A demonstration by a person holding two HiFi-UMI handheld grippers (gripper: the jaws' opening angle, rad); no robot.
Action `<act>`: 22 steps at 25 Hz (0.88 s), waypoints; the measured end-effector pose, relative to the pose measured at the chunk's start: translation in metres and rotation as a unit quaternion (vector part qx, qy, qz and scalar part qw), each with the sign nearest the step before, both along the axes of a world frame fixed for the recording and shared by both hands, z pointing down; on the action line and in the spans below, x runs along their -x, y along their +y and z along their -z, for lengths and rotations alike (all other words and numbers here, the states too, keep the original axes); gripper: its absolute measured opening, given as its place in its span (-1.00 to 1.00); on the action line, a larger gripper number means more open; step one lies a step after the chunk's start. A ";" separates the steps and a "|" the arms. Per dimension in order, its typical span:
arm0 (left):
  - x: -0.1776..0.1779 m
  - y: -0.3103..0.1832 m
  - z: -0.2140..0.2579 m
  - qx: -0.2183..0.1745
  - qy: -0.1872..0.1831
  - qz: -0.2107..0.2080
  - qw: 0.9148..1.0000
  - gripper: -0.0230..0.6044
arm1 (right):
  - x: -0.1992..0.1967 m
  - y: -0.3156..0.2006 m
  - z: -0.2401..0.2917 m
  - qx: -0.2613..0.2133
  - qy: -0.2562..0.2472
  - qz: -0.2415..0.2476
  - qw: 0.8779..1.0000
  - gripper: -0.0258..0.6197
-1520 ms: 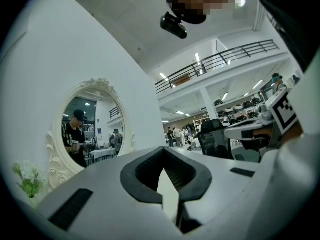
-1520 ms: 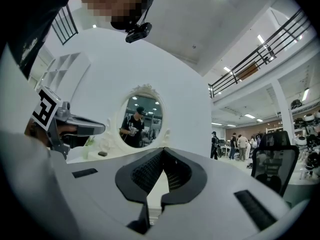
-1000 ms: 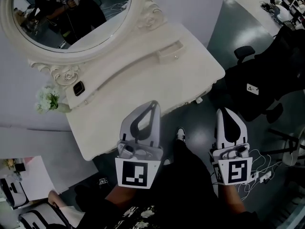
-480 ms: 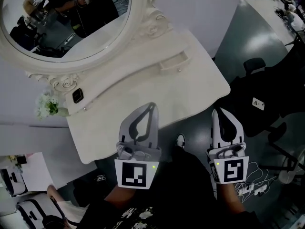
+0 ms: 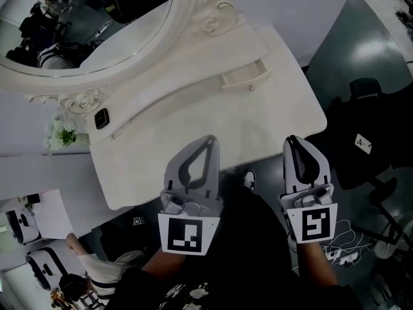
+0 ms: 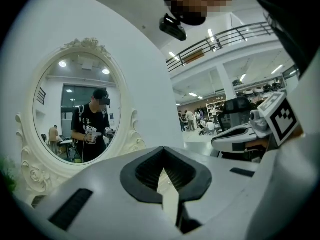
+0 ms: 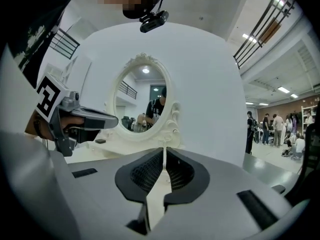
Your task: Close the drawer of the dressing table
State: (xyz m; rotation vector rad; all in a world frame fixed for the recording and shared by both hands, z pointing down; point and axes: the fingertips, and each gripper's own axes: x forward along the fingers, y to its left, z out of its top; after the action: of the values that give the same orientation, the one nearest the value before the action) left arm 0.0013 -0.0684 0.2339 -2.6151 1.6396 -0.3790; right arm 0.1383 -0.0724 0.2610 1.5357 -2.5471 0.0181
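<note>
In the head view, you are holding the left gripper [image 5: 209, 139] over the near edge of the dressing table [image 5: 193, 115]. Its jaws are meeting at the tips and are carrying nothing. You are keeping the right gripper [image 5: 292, 139] beside it, at the table's front edge near the right corner, with its jaws likewise pressed together and empty. The drawer [image 5: 244, 76] is sitting pulled out of the raised shelf at the back of the table, just right of the oval mirror [image 5: 97, 24]. It is lying ahead of both grippers and well apart from them. A small dark object [image 5: 101, 118] and some flowers [image 5: 62, 134] are sitting at the shelf's left end.

In the left gripper view, the jaws are touching tip to tip, and only the pale table top is showing through the hollow behind them. The mirror is standing to the left, and the right gripper is reaching in from the right.

In the right gripper view, the jaws are closing on nothing. The mirror is standing straight ahead, and the left gripper is hovering at the left. You cannot make out the drawer here.
</note>
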 end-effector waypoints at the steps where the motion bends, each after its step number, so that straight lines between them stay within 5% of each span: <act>1: 0.000 -0.003 -0.004 0.004 -0.001 0.000 1.000 -0.92 | 0.002 -0.004 -0.006 0.004 0.001 0.003 1.000 -0.92; 3: 0.002 -0.011 -0.014 0.013 -0.001 0.004 1.000 -0.92 | 0.005 -0.011 -0.018 0.008 0.007 0.005 1.000 -0.89; 6: 0.005 -0.022 -0.028 0.026 -0.001 0.012 1.000 -0.92 | 0.005 -0.024 -0.039 0.023 0.009 0.002 1.000 -0.59; 22: 0.007 -0.065 -0.105 0.086 0.016 -0.010 0.996 -0.92 | 0.038 -0.111 -0.129 0.101 0.020 0.006 0.995 -0.44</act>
State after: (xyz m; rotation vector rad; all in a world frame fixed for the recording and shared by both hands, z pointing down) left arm -0.0056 -0.1339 0.3391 -2.7708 1.6594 -0.5020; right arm 0.0999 -0.1832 0.3900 1.4306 -2.4375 0.2345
